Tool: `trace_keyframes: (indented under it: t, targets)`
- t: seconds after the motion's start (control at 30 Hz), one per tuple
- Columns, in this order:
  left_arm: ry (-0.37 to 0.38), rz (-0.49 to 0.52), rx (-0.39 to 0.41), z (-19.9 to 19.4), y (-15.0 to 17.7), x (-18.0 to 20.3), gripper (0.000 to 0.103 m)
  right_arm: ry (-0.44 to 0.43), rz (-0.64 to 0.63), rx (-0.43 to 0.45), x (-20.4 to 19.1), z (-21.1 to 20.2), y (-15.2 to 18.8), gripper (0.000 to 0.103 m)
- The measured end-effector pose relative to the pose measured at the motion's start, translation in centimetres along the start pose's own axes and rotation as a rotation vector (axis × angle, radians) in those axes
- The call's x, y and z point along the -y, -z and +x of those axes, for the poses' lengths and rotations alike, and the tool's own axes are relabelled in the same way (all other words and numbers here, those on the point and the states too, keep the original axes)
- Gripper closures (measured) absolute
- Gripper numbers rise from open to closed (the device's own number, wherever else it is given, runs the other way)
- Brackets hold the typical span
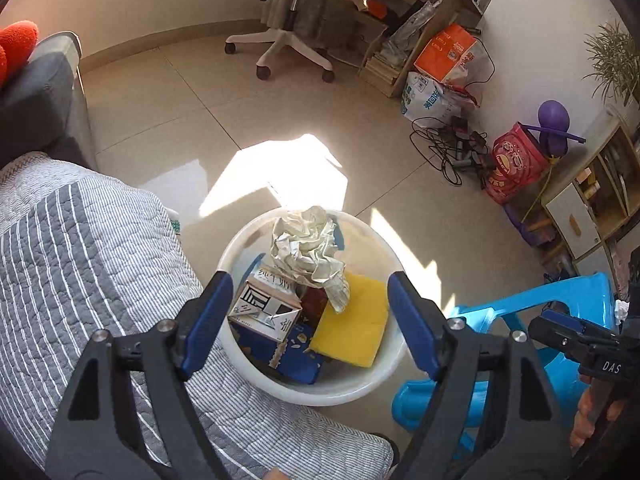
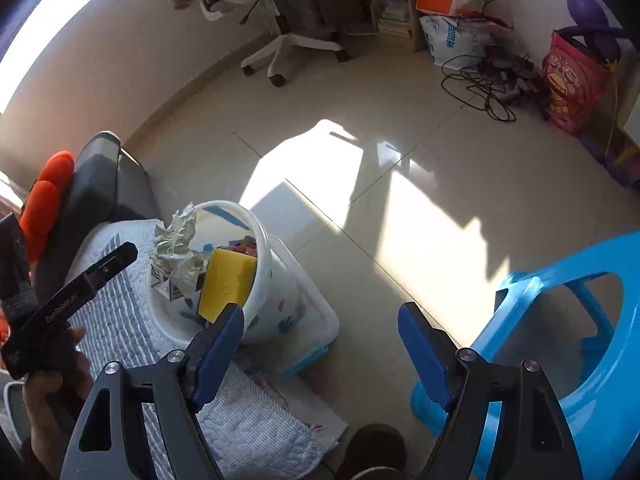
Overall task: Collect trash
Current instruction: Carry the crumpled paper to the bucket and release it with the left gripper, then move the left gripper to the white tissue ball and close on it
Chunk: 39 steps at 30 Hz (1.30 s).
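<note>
Sunlit floor (image 2: 360, 128) tiles fill most of both views, with an office chair (image 1: 296, 12) and a desk at the far wall, cables and bags heaped along the right side. Nearer, a sofa with a striped quilt (image 1: 92, 264) takes the left, and a blue stool (image 2: 560, 320) stands on the right.

Between sofa and stool sits a white bin (image 1: 384, 372), and in the right wrist view it rests on a low clear box just beside the quilt. It is nearly full: a crumpled paper wad (image 1: 310, 248) on top, a yellow sponge (image 1: 352, 320) leaning at the right, a printed carton (image 1: 266, 306) at the left, and a dark blue wrapper underneath.

Left gripper (image 1: 310, 320) hovers right above the bin, jaws spread wide and holding nothing. Right gripper (image 2: 320, 348) hangs over bare floor between bin and stool, jaws likewise apart and empty.

By my reading, the trash seen here is already in the bin, so this looks like the gap after a drop. No loose litter shows on the floor in either view. The next move likely calls for swinging one gripper away to find another piece, or ending the task if none is left.
</note>
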<state>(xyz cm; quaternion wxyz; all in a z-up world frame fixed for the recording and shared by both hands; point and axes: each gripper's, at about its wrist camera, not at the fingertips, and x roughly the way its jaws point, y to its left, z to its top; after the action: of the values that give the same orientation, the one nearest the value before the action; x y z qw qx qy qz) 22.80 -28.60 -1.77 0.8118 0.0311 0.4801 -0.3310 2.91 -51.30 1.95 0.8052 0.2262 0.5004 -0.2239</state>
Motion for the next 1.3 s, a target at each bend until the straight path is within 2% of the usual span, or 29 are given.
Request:
trace_keyframes:
  t: [0.1,0.23,0.73,0.83,0.93,1.0,1.17,1.3]
  targets:
    - [-0.019,0.017,0.002,-1.0,0.6,-0.7,0.015,0.001,-0.005,0.002,-0.3,0.0,0.1,0.022]
    - [-0.038,0.025,-0.002,-2.6,1.6,-2.1,0.005,-0.001,-0.021,0.001,-1.1,0.0,0.3,0.022]
    - [-0.149,-0.018,-0.033,-9.4,7.4,-11.0,0.001,0.025,-0.14,0.004,-7.4,0.0,1.9,0.013]
    - [-0.183,-0.057,-0.029,-10.9,8.6,-13.6,0.001,0.017,-0.157,-0.007,-9.0,0.4,2.3,0.01]
    - [-0.257,-0.101,0.004,-12.5,9.4,-16.5,0.001,0.004,-0.182,-0.015,-11.2,0.9,2.8,0.009]
    - [-0.285,-0.15,0.023,-13.5,9.6,-18.5,0.001,0.003,-0.215,-0.012,-12.9,1.4,3.1,0.001]
    - [-0.308,-0.259,0.058,-15.4,10.6,-23.2,0.001,0.019,-0.312,-0.013,-17.6,2.6,4.0,0.0]
    - [-0.38,-0.283,0.056,-15.1,11.1,-25.9,0.001,-0.011,-0.338,-0.022,-21.0,3.6,4.6,0.0]
